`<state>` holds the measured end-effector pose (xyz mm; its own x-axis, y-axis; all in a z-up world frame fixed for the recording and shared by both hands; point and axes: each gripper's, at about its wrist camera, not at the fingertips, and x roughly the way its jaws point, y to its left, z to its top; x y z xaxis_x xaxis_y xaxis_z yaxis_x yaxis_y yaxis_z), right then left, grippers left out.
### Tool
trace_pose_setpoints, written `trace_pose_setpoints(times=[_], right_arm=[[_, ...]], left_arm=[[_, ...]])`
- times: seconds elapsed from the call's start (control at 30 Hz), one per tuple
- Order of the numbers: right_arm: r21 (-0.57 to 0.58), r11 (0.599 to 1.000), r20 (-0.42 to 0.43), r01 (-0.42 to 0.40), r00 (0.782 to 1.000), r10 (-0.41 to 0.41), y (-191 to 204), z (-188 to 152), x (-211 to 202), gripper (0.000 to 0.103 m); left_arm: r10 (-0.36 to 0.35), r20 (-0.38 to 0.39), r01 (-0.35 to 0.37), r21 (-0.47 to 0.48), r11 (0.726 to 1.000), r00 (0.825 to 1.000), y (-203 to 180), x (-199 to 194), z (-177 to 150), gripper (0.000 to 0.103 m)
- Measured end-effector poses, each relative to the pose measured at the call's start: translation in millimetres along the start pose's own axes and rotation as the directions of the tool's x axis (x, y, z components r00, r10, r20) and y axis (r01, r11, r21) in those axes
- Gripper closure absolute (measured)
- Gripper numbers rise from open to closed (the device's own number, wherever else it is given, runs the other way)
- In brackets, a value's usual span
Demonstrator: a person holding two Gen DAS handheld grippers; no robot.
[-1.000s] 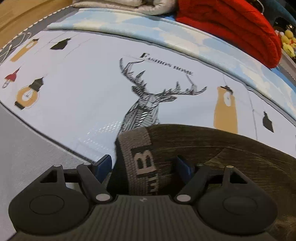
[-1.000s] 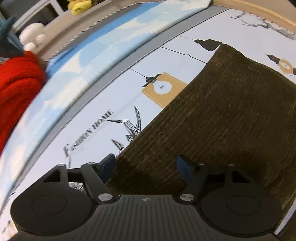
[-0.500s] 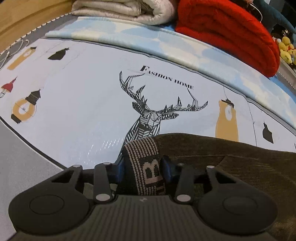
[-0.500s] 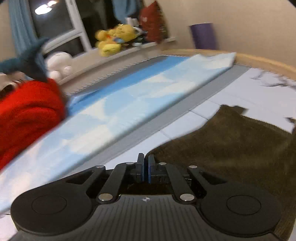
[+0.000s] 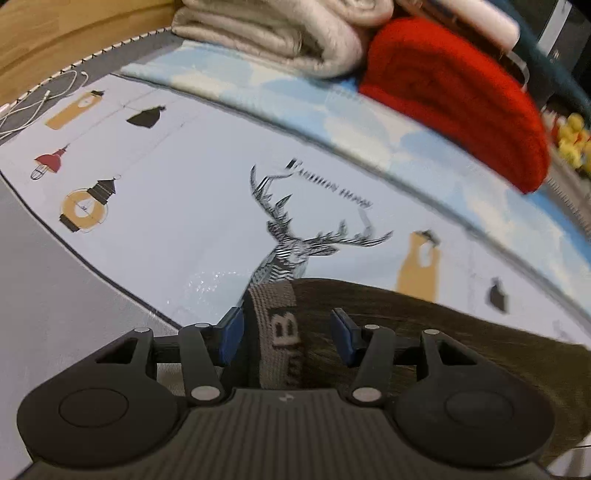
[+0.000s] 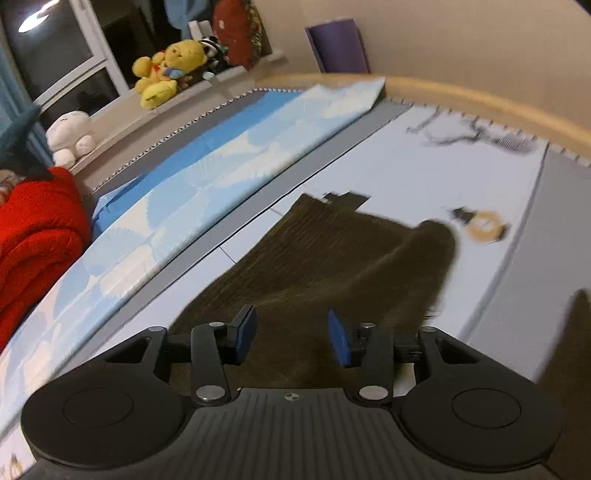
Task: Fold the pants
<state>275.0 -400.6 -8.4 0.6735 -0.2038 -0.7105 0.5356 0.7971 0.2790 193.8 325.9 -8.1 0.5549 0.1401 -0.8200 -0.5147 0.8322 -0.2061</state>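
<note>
Dark olive corduroy pants (image 5: 424, 332) lie on a printed bed sheet (image 5: 166, 192). Their grey waistband (image 5: 279, 332) with a letter B runs between the fingers of my left gripper (image 5: 286, 334), which is open, its blue pads apart on either side of the band. In the right wrist view the pants (image 6: 332, 258) spread away from me, with one edge raised in a fold at the right. My right gripper (image 6: 291, 338) is open just above the near edge of the cloth and holds nothing.
A red blanket (image 5: 461, 92) and a folded beige blanket (image 5: 277, 33) lie at the far side, on a blue cloud-print cover (image 6: 221, 155). Plush toys (image 6: 166, 66) sit on the window sill. A white cable (image 5: 37, 99) lies at the far left. The wooden bed frame (image 6: 480, 99) runs along the edge.
Both grippers were shut half a second ago, the left on the waistband, and both are open now. The right gripper has tilted up from the cloth, and a pants edge stands raised.
</note>
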Motion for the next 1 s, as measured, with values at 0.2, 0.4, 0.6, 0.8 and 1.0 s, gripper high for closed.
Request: trace_pose_setpoints(times=[0.2, 0.4, 0.6, 0.8, 1.0], right_arm=[[-0.096, 0.994, -0.011, -0.05, 0.999, 0.049, -35.6, -9.6, -77.1, 0.059], [-0.282, 0.954, 0.03, -0.103, 0.993, 0.116, -76.8, -18.1, -144.9, 0.085], [-0.356, 0.932, -0.012, -0.074, 0.997, 0.075, -132.3, -33.1, -170.6, 0.084], [-0.308, 0.945, -0.108, -0.108, 0.991, 0.078, -153.4, -41.3, -177.1, 0.08], [-0.393, 0.914, -0.069, -0.101, 0.994, 0.08, -133.3, -54.4, -196.9, 0.069]], left_arm=[[-0.12, -0.066, 0.126, 0.098, 0.987, 0.991, 7.8, -58.4, -35.0, 0.054], [-0.156, -0.083, 0.168, 0.157, 0.973, 0.984, 48.7, -113.9, -81.4, 0.072], [-0.043, -0.174, 0.074, 0.172, 0.982, 0.984, 68.6, -87.2, -122.2, 0.069], [0.005, -0.164, 0.032, 0.221, 0.975, 0.986, 65.9, -69.1, -117.2, 0.041], [0.061, -0.248, 0.019, 0.307, 0.952, 0.967, 55.7, -36.1, -122.7, 0.034]])
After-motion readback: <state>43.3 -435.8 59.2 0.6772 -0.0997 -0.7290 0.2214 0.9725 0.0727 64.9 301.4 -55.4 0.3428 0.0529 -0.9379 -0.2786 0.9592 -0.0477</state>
